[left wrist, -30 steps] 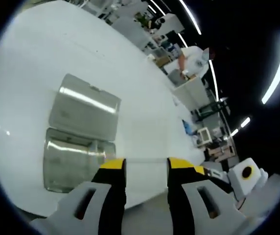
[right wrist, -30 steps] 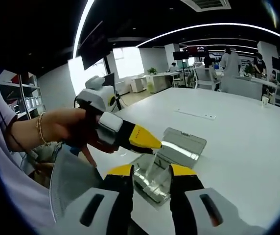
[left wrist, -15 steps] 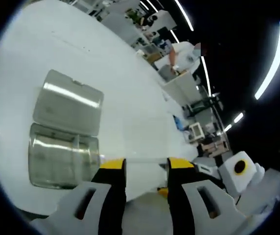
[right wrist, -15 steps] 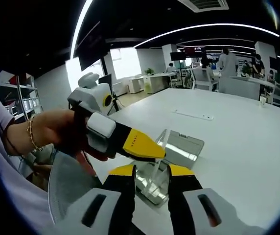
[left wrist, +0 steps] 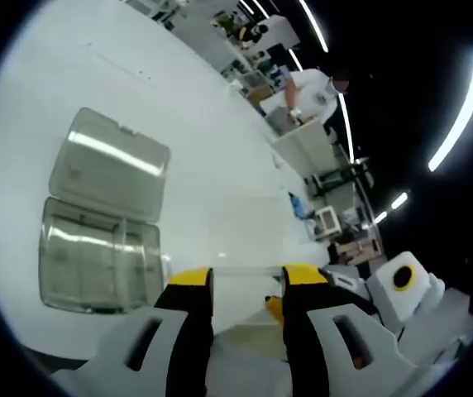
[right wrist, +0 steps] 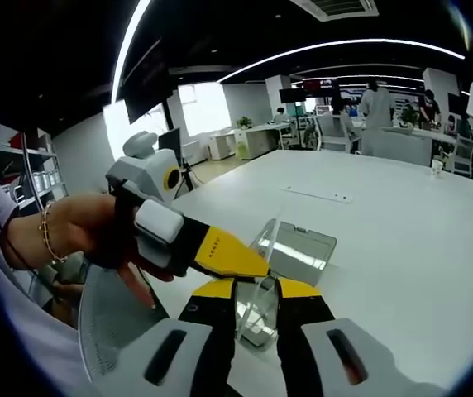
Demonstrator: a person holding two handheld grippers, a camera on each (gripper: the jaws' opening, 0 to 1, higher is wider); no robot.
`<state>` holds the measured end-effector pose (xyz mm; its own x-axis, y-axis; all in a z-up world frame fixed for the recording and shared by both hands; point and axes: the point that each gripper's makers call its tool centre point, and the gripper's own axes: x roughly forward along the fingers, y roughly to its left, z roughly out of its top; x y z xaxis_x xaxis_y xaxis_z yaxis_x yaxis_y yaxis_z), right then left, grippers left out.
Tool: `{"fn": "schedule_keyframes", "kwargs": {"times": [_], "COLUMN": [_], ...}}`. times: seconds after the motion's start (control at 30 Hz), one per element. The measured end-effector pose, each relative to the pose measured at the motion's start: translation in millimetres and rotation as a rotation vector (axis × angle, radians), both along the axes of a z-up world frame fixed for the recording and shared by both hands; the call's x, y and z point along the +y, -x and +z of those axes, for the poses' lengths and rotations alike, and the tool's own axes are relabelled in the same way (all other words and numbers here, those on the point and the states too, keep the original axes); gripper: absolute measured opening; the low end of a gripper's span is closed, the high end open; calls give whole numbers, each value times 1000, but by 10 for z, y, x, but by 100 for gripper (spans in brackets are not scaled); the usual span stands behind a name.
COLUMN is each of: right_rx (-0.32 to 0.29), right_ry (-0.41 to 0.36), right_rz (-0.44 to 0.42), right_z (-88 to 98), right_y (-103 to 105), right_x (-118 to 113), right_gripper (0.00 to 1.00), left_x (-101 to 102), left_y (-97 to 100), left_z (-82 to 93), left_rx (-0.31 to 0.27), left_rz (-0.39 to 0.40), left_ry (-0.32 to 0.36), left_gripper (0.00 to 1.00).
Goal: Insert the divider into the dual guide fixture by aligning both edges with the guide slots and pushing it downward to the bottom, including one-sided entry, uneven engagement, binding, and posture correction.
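- Right tongs (right wrist: pixel 247 287) closed narrow on the clear divider (right wrist: pixel 263 273), held upright just above the fixture (right wrist: pixel 294 250).
- Left tongs (right wrist: pixel 235 263) alongside, tips touching the divider, gripped by a hand (right wrist: pixel 79 240); jaw gap unclear.
- Open clear fixture on the white desk (left wrist: pixel 212 149).

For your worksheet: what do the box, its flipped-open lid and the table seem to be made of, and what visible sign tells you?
Box: looks like clear plastic, glossy; the white table shows through its walls and light streaks run along them.
Lid: seemingly the same clear plastic, a bright streak on it.
Table: white, smooth, perhaps laminate; faint sheen, no grain.
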<state>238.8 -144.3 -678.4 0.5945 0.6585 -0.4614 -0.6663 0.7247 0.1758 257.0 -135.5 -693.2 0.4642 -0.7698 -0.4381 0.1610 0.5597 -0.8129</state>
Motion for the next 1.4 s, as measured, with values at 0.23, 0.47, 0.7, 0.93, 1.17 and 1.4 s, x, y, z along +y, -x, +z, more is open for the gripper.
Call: {"fn": "schedule_keyframes", "kwargs": {"times": [0.23,0.47,0.7,0.93,1.17,1.4], "right_rx": [6,13,21,31,49,34], "right_ry": [3,-3,3,-3,-4,17], "right_rz": [-4,-20,-21,-44,-63,-68], "right_z": [-11,-10,-38,-38,-37,-15], "right_y": [-3,-31,-42,-63,-80,-108], "right_x": [-4,-39,-35,-57,-57,-58], "right_gripper": [10,8,5,1,0,0], "left_x": [-33,-57,-97,-94,-90,-4], "left_y": [8,15,25,16,-1,-104], "left_z": [13,19,40,41,46,1], "left_rx": [5,8,11,23,15,-22], "left_rz": [2,0,-5,0,8,43], "left_ry": [14,19,33,49,62,22], "left_gripper": [30,30,30,30,30,56]}}
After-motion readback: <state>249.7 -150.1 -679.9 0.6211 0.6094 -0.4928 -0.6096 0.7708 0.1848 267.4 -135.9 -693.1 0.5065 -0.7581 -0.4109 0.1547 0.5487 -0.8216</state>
